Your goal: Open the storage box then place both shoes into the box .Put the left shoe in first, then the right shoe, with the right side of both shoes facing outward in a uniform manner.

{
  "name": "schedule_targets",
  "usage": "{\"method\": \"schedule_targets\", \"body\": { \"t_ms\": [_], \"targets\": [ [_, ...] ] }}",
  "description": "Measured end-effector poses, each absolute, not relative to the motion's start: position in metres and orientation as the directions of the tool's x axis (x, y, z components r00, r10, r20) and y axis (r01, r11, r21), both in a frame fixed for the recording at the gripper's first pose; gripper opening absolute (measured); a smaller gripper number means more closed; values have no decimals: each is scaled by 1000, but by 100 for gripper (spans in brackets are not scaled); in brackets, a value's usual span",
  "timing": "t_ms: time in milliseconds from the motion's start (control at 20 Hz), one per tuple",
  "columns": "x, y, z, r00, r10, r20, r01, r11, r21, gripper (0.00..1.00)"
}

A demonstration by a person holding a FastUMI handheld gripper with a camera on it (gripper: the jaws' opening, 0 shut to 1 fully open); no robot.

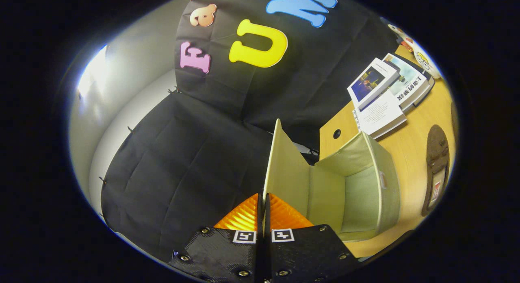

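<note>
My gripper (263,199) is shut on the lid (284,165) of the pale green storage box (361,185). Both orange fingers (243,216) press on the lid's near edge. The lid stands swung up, and the box beyond it is open with nothing showing inside. A dark brown shoe (436,169) lies on the wooden table (410,144) on the far side of the box, its insole showing.
Several books (386,92) lie stacked on the table beyond the box, near a small yellow and white toy (424,63). A round cable hole (336,133) sits in the tabletop by the box's corner. The black cloth wall hangs close behind.
</note>
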State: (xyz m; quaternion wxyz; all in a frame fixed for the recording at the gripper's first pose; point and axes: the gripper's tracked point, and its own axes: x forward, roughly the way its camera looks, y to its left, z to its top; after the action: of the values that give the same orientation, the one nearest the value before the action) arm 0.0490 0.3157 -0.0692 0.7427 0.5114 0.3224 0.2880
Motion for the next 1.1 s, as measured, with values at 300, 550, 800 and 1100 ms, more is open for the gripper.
{"method": "schedule_targets", "body": {
  "t_ms": [300,550,800,1100],
  "targets": [
    [54,369,-55,601,767,-225,-160,391,906,0],
    [55,407,-52,573,783,-242,-181,409,895,0],
    [49,422,-51,554,793,-253,-253,450,856,13],
    [56,393,-54,578,774,-258,-289,490,823,94]
  ]
}}
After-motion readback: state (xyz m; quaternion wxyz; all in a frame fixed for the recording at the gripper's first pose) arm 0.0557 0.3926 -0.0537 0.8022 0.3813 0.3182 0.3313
